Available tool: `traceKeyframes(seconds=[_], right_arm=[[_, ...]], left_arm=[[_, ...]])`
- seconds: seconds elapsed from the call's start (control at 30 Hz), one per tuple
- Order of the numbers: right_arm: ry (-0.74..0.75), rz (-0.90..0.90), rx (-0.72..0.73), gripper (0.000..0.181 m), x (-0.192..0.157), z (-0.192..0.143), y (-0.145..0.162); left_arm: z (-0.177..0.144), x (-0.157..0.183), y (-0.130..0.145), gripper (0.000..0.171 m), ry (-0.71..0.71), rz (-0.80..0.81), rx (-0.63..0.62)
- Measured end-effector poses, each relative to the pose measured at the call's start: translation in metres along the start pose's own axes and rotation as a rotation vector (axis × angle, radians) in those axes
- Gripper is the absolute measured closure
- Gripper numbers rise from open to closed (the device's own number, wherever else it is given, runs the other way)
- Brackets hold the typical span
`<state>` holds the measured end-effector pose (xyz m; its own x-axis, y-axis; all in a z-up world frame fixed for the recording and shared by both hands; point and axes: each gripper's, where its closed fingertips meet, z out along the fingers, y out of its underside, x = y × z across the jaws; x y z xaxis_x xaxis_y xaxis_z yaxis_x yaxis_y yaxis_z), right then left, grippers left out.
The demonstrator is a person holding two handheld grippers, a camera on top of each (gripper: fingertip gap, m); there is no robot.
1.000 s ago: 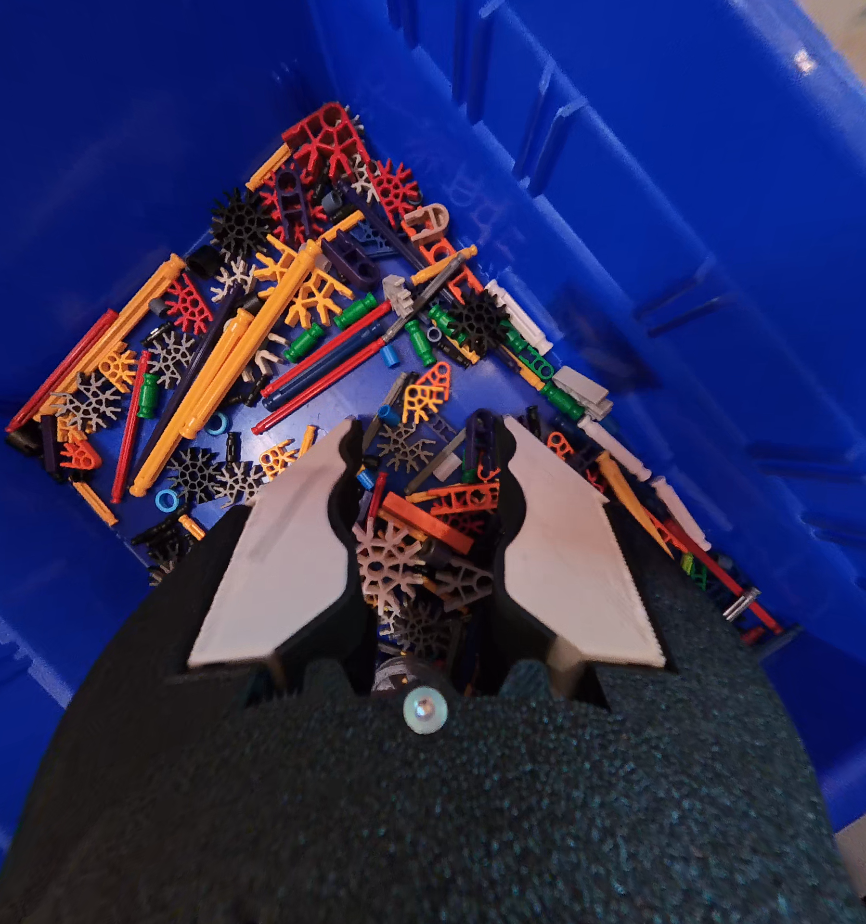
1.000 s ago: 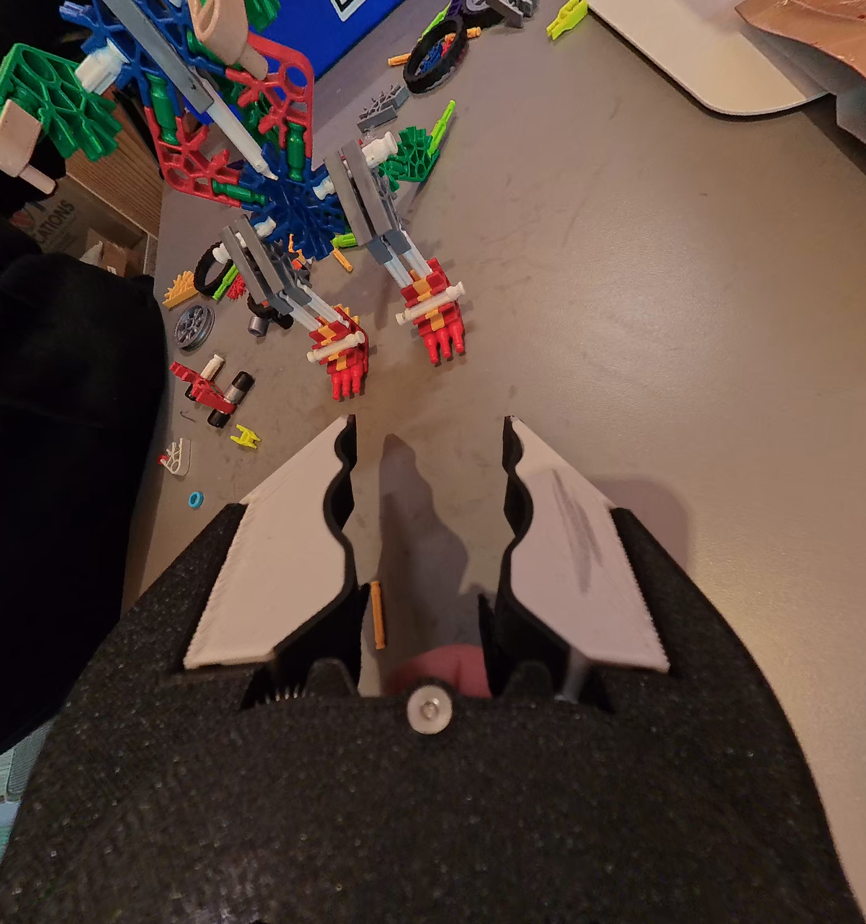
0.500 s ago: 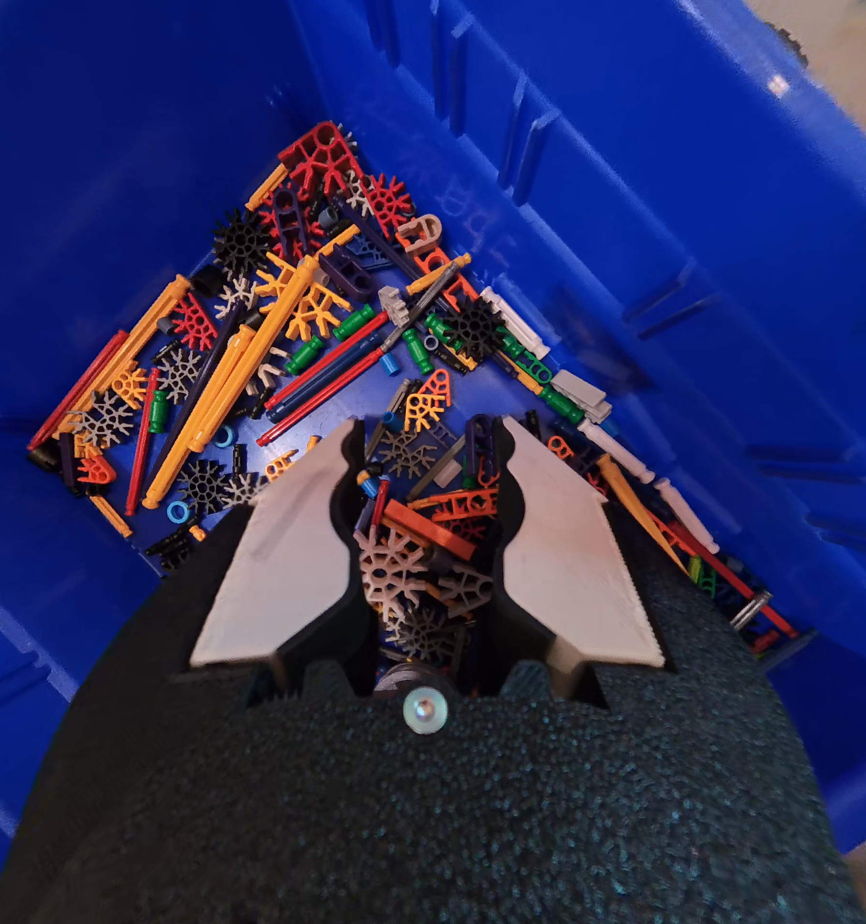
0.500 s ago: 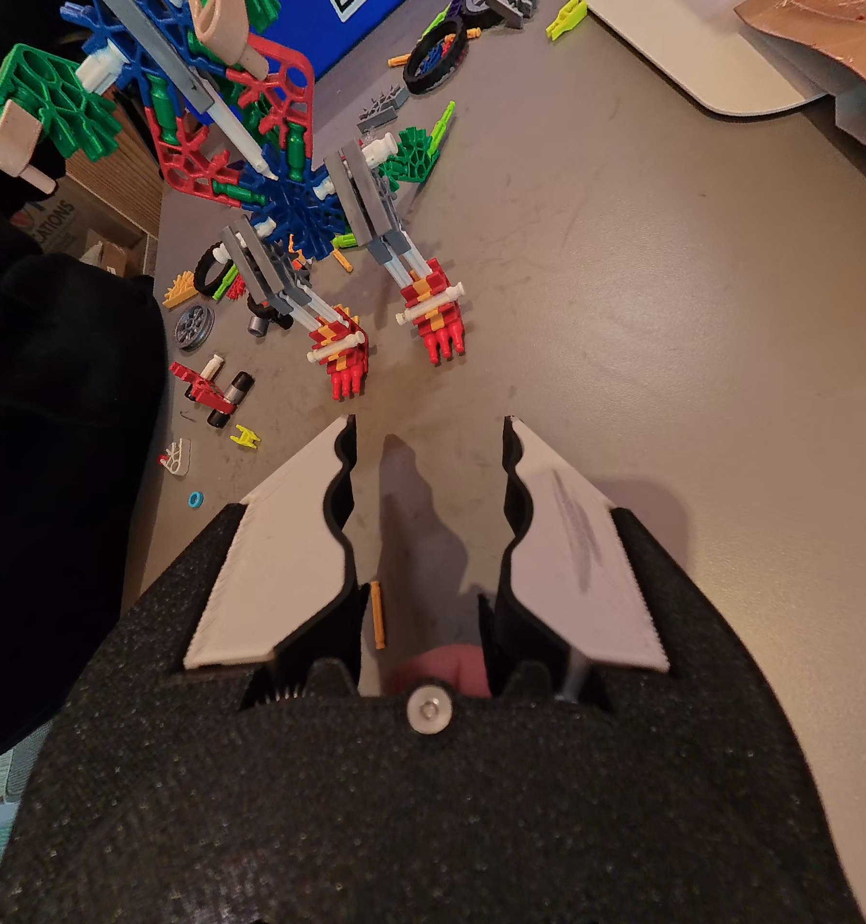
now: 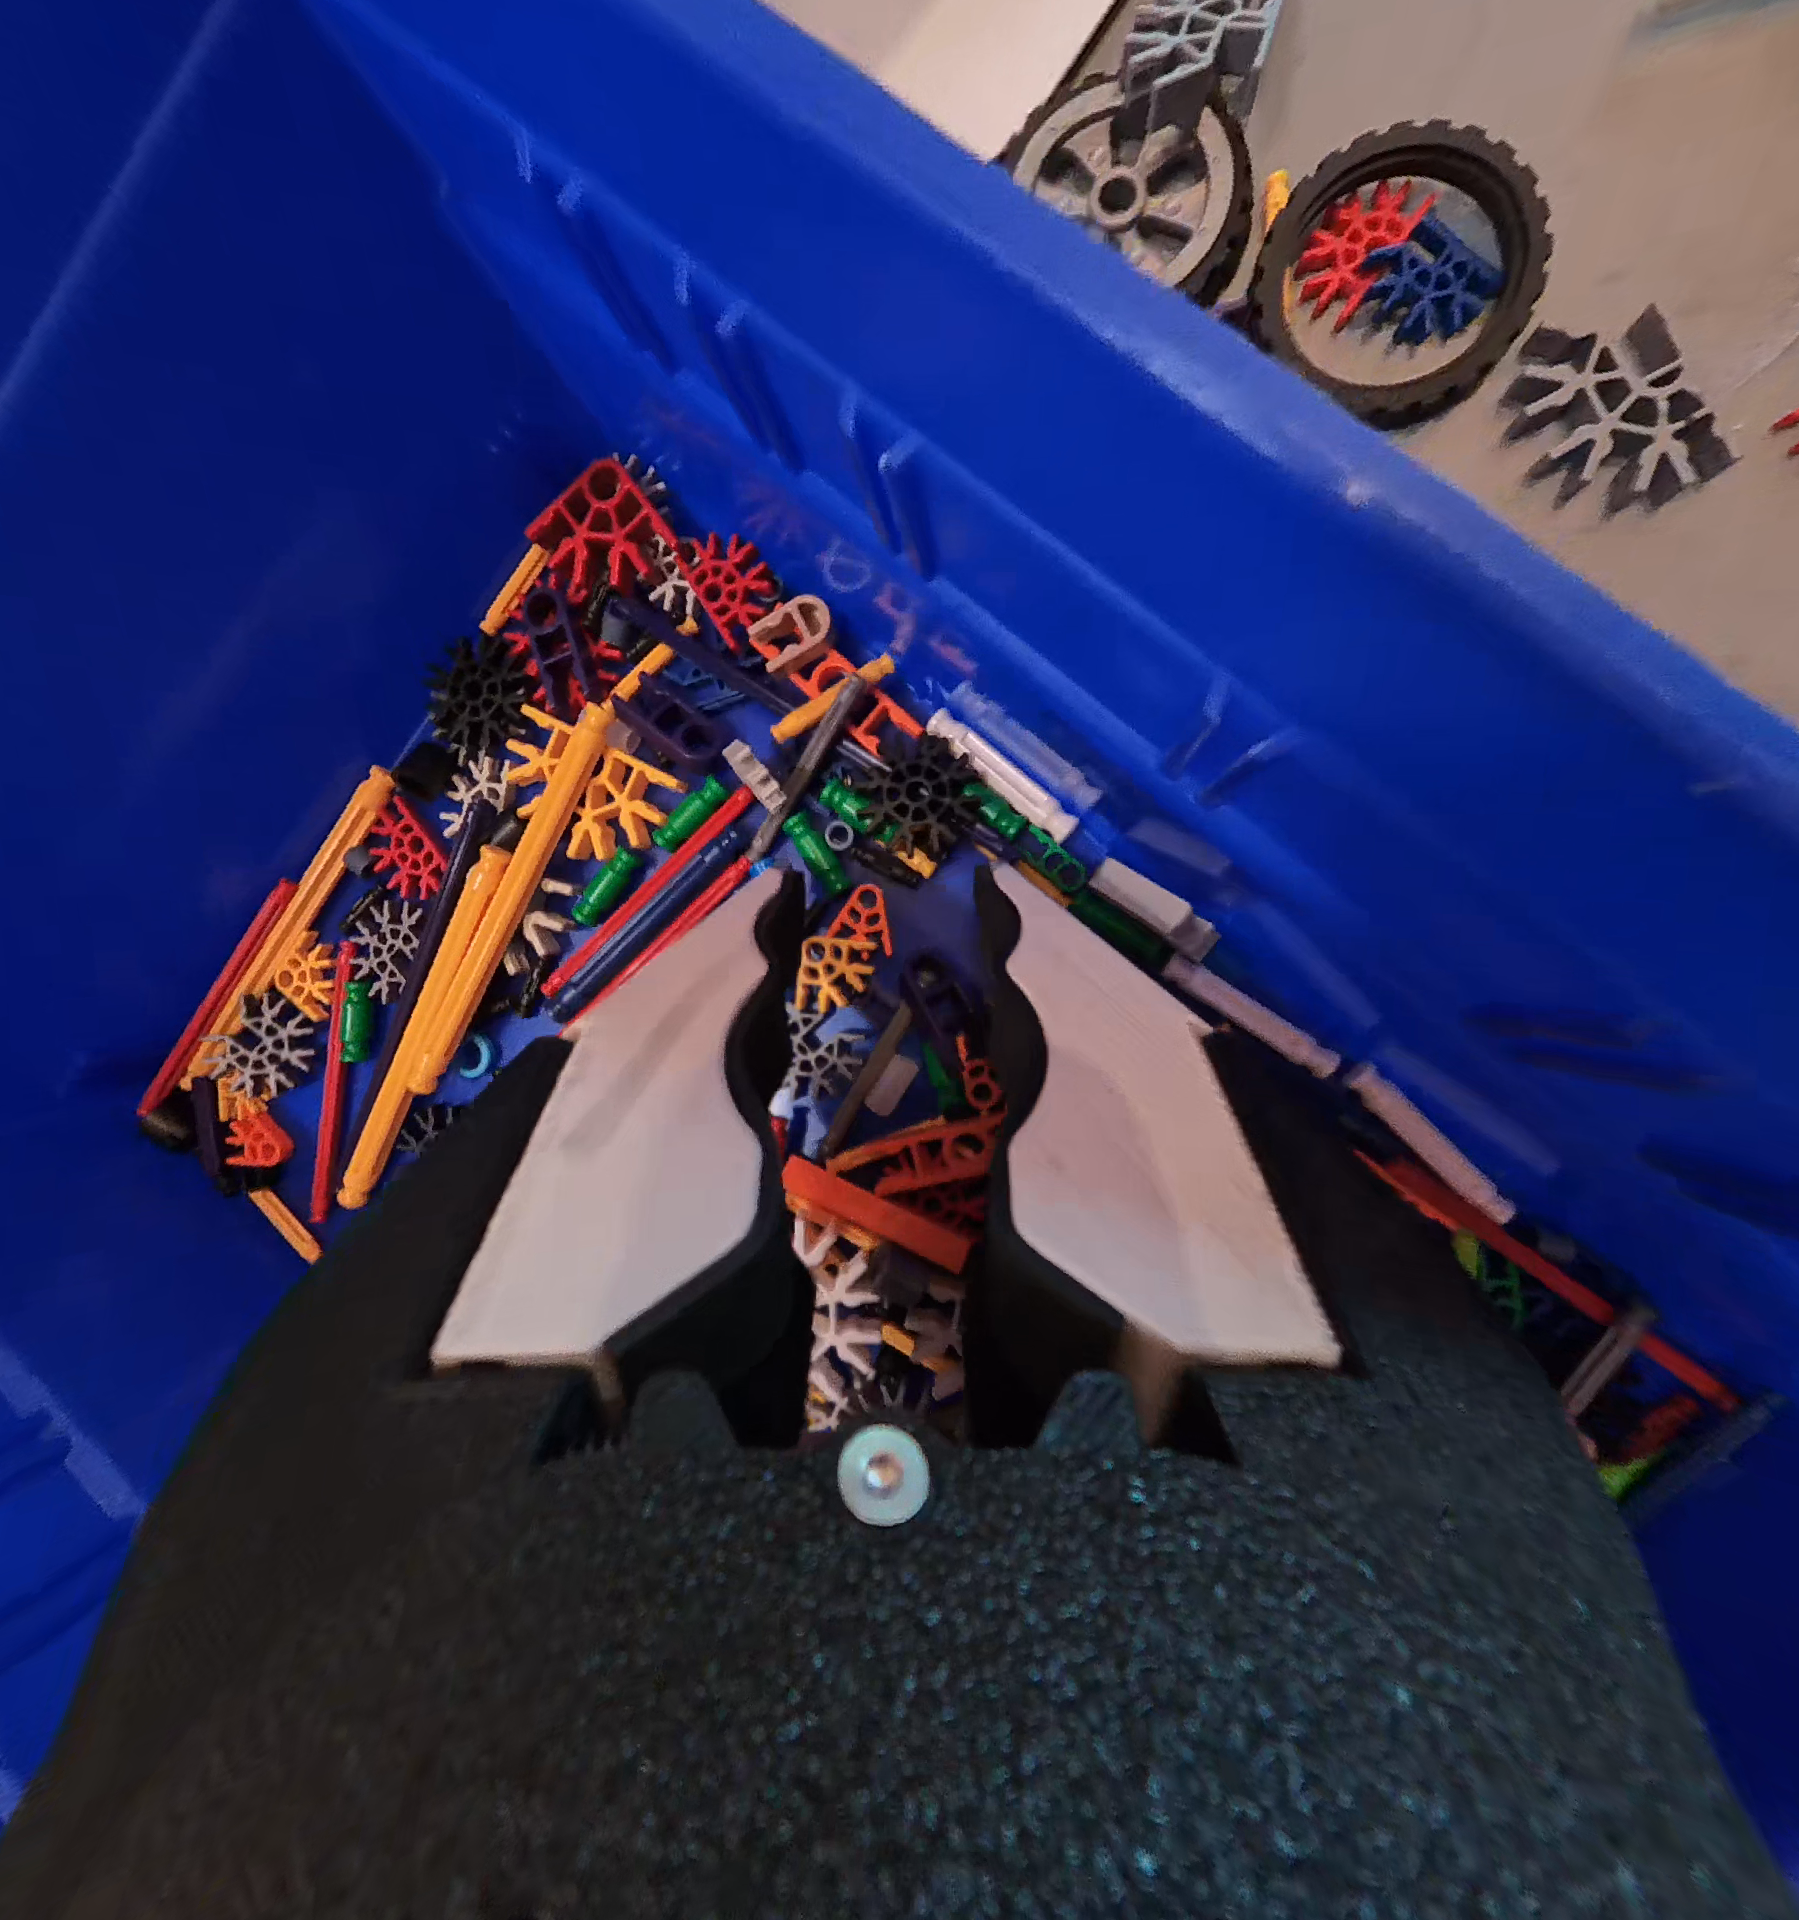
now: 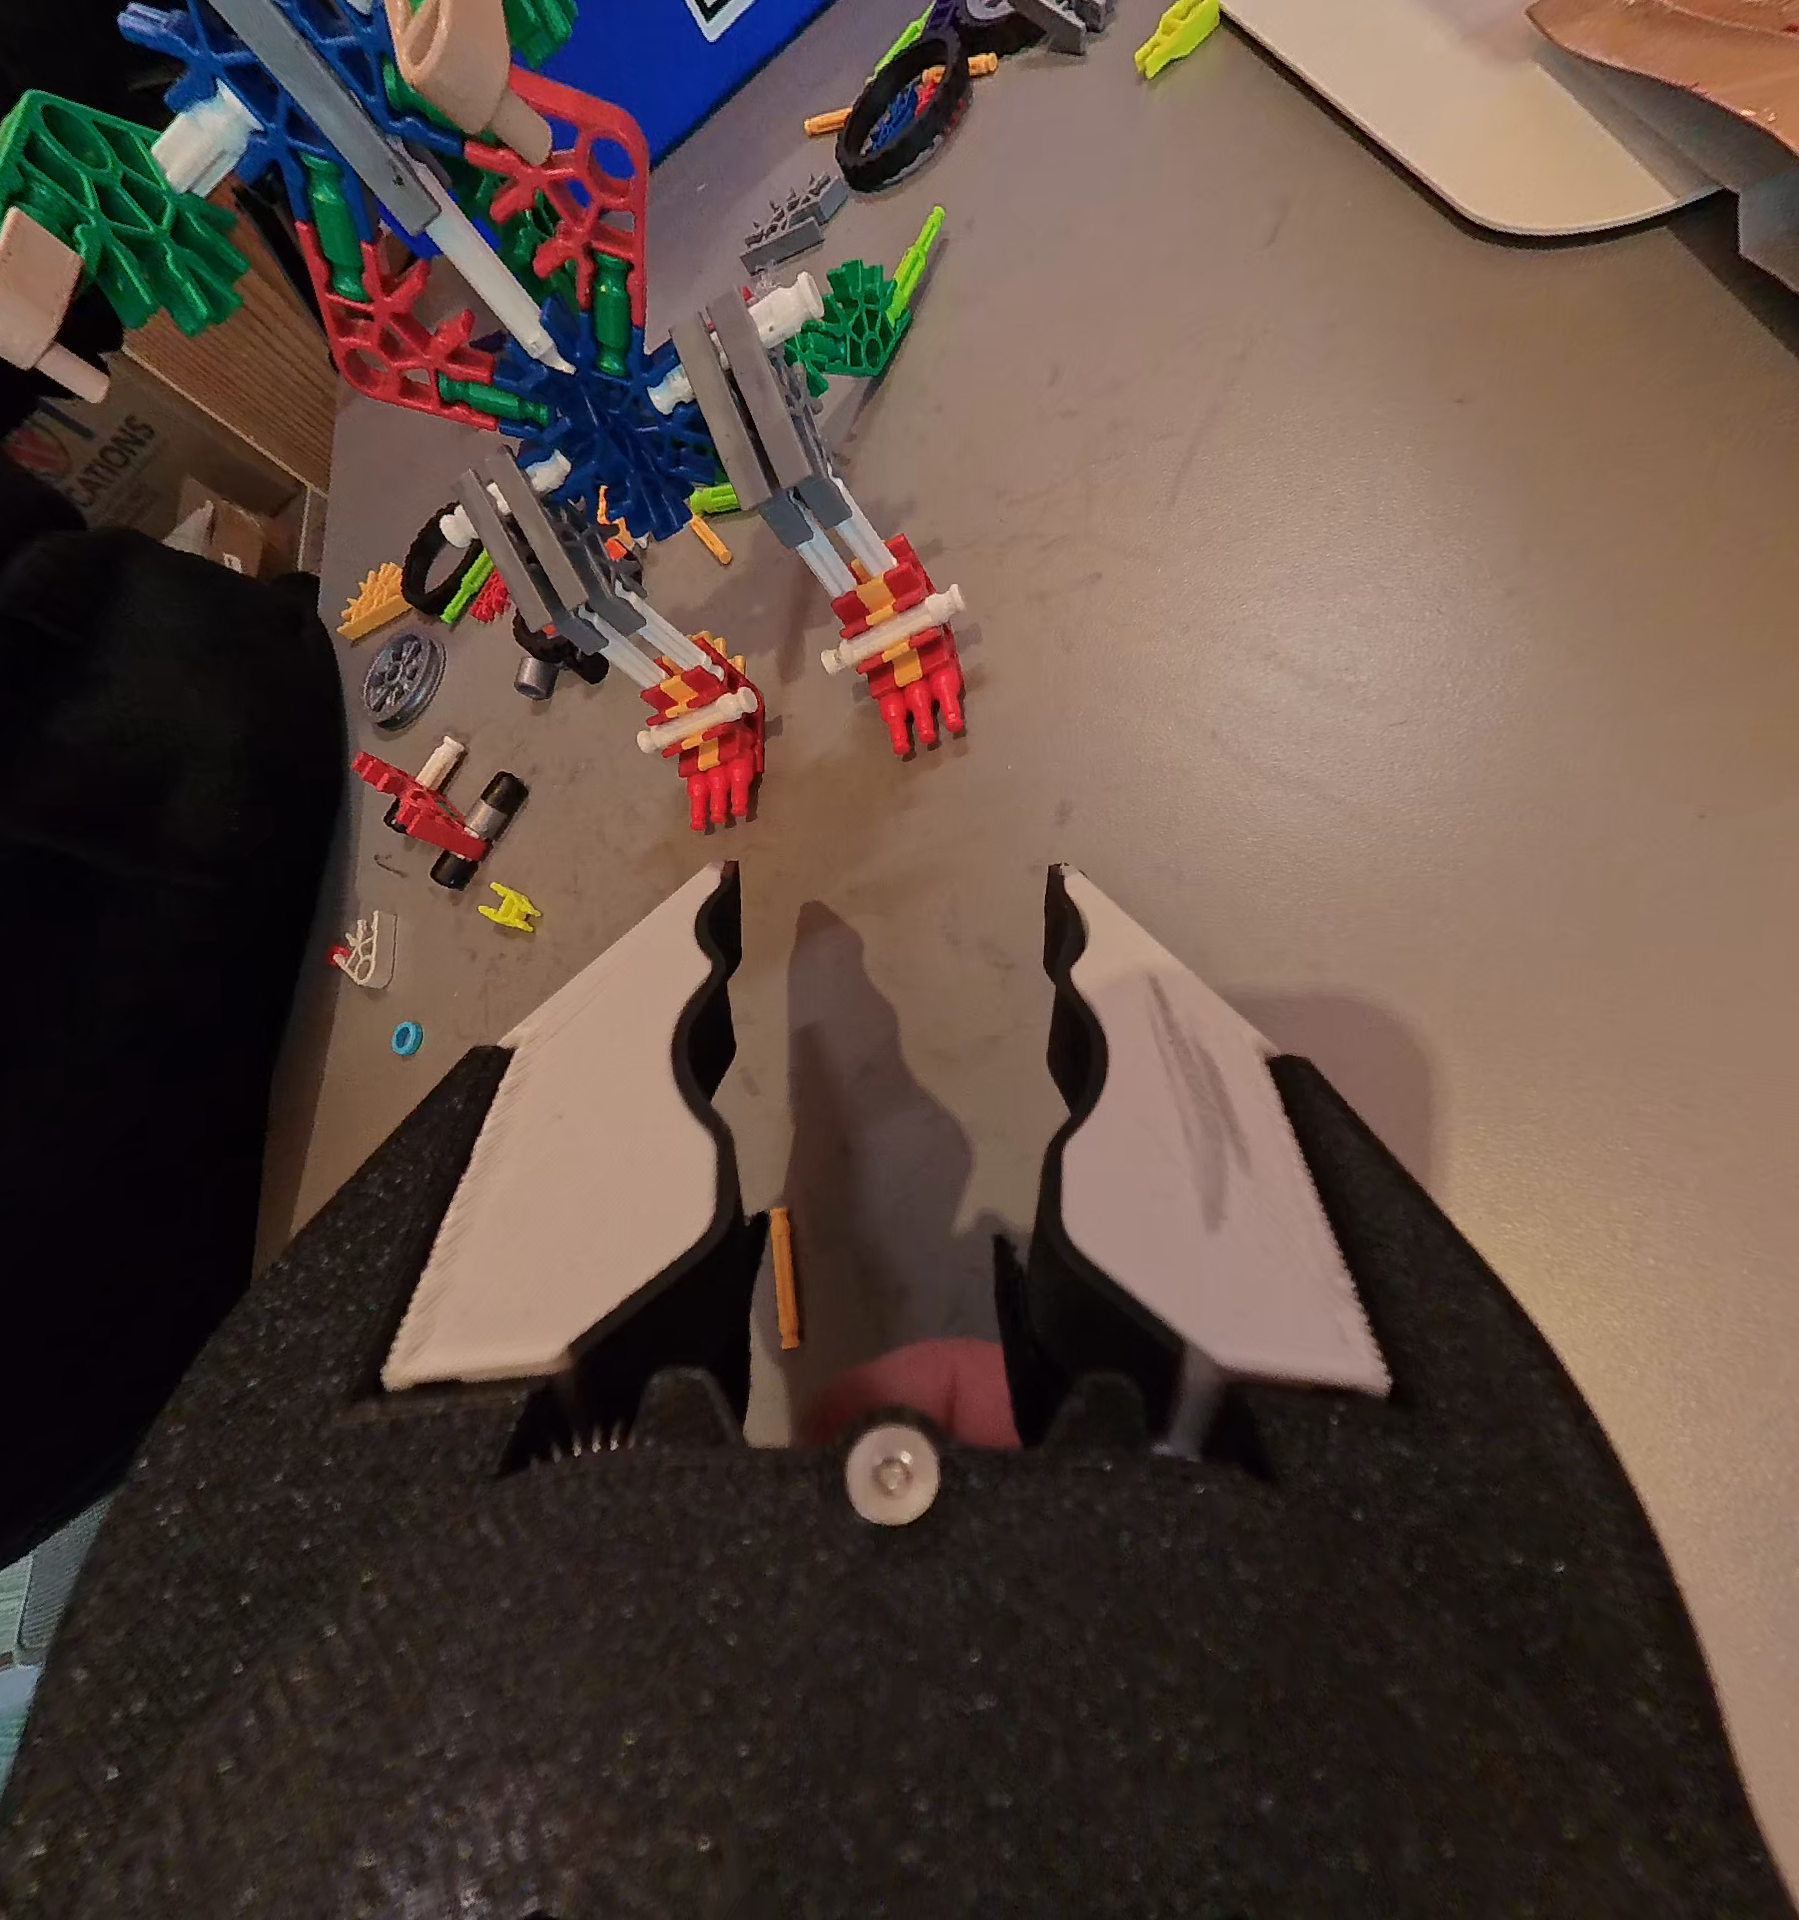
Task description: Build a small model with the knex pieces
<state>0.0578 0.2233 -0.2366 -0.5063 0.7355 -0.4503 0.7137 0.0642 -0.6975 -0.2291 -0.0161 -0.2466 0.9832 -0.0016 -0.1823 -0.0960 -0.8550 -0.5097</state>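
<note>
Left hand-held gripper (image 5: 887,894) gapes empty over blue bin (image 5: 1082,499) (rods, connectors); right hand-held gripper (image 6: 893,873) wide open, empty, above table (image 6: 1394,675).

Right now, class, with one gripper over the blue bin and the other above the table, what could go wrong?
1. The open left gripper hangs over tangled rods and connectors in the blue bin; closing could catch several pieces at once.
2. The open right gripper points at the toy figure, close to its red feet; a forward nudge might topple it.
3. A loose orange rod lies between the right gripper's fingers and could roll away.
</note>
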Motion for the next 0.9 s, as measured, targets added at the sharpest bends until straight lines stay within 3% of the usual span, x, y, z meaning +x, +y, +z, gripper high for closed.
traceKeyframes(seconds=[0.67, 0.9], right_arm=[[0.000, 0.001, 0.001, 0.123, 0.000, 0.000, 0.000], [0.000, 0.002, 0.002, 0.123, 0.000, 0.000, 0.000]], left_arm=[[0.003, -0.006, 0.002, 0.157, -0.005, -0.026, 0.000], [-0.001, -0.020, 0.011, 0.159, -0.083, -0.010, -0.042]])
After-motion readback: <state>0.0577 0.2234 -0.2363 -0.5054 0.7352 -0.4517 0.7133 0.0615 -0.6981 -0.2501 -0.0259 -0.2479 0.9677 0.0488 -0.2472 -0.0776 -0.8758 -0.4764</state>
